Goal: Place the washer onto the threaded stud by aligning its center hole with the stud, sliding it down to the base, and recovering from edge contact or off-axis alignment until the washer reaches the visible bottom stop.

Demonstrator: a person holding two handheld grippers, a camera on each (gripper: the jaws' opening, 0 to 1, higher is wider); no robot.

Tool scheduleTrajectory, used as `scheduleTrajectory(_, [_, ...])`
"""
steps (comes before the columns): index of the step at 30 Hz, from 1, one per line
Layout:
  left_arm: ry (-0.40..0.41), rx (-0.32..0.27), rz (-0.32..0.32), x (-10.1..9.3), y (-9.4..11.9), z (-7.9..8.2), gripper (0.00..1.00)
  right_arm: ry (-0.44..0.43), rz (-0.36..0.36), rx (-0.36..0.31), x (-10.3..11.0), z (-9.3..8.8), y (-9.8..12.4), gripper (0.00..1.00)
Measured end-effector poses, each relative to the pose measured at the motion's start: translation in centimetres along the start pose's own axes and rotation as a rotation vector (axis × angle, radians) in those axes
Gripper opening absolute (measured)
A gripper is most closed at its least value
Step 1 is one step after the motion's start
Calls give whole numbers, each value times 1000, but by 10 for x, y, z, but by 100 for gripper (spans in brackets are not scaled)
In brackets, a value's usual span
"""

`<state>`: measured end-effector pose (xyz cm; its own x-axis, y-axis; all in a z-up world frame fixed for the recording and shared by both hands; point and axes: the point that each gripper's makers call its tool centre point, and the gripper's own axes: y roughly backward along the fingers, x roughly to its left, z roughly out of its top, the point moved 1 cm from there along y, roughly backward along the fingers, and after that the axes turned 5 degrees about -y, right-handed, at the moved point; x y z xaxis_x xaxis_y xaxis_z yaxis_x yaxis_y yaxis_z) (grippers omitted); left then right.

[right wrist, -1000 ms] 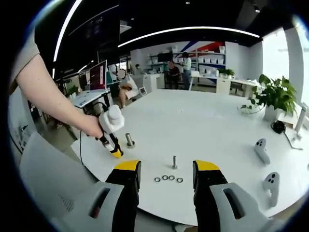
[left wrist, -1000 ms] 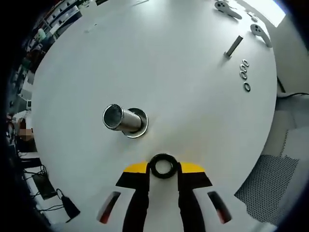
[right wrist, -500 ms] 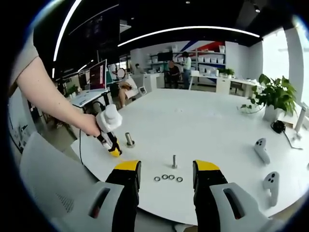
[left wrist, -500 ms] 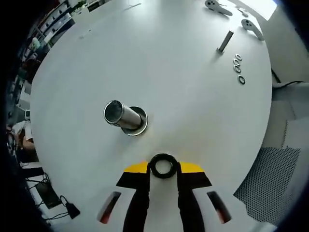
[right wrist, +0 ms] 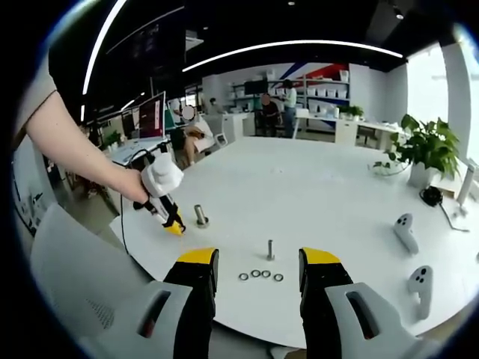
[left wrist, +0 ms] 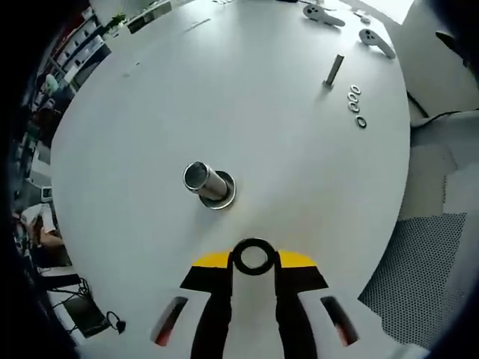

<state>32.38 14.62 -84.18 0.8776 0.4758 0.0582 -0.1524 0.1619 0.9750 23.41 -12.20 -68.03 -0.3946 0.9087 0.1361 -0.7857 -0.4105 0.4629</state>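
Pinching the washer (left wrist: 253, 256) between the left gripper (left wrist: 253, 271) jaws, flat face and hole toward the camera, held above the white table (left wrist: 247, 90), short of the stud (left wrist: 206, 182) and apart from it. Risking edge contact: ring rim catching the stud's top if lowered off-axis, or slipping from so thin a grip. Stud upright on its base, long axis pointing up toward the lens, tilted slightly leftward in view. Right gripper (right wrist: 258, 273) spread wide, holding nothing, over spare washers (right wrist: 260, 276).

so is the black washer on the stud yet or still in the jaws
Still in the jaws. The black ring washer sits pinched at the left gripper tips, apart from the upright metal stud, whose base already carries a washer.
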Motion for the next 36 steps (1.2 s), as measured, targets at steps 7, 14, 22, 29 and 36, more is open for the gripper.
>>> scheduleTrajectory(7, [-30,-34,15,7,14,13,19,0,-1,2,0,0,0,45])
scheduleTrajectory(14, [-91,-48,30,13,21,26,19,1,-2,3,-1,-1,0,45])
scheduleTrajectory(22, [-107,-70,31,10,32,38,19,-2,-5,1,-1,0,0,45])
scheduleTrajectory(29, [-157,-85,48,12,40,49,18,0,-4,1,-1,0,0,45])
scheduleTrajectory(36, [-160,-87,63,22,42,57,19,1,-6,2,-1,0,0,45])
